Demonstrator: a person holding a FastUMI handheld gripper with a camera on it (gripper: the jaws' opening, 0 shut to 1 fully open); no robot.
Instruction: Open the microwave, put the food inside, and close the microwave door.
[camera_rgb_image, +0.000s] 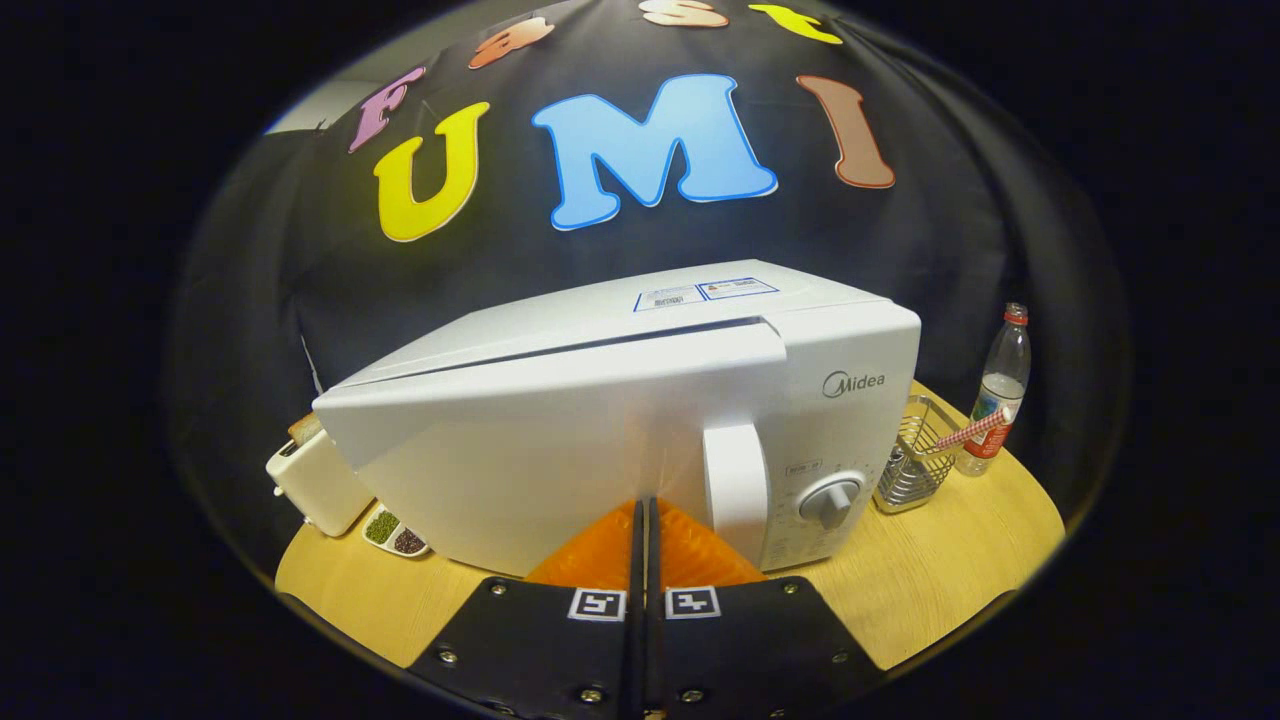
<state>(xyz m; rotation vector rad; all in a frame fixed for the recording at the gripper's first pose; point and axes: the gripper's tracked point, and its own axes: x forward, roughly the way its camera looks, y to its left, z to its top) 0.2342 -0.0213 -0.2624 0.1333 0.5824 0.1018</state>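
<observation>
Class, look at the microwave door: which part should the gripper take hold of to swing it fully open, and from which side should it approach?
Take the upright handle on the door, beside the dial. It stands proud of the door, so fingers can probably close across it from the front. The gripper is shut, tips at the door just left of the handle; open it first.

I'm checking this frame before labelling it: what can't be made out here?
- Microwave interior and any food: hidden in the gripper view by its slightly ajar door.
- Whether the shut tool touches the door: its fingertips meet right at the panel, contact unclear.
- Toaster: partly behind the door.
- Dial markings: too small.
</observation>
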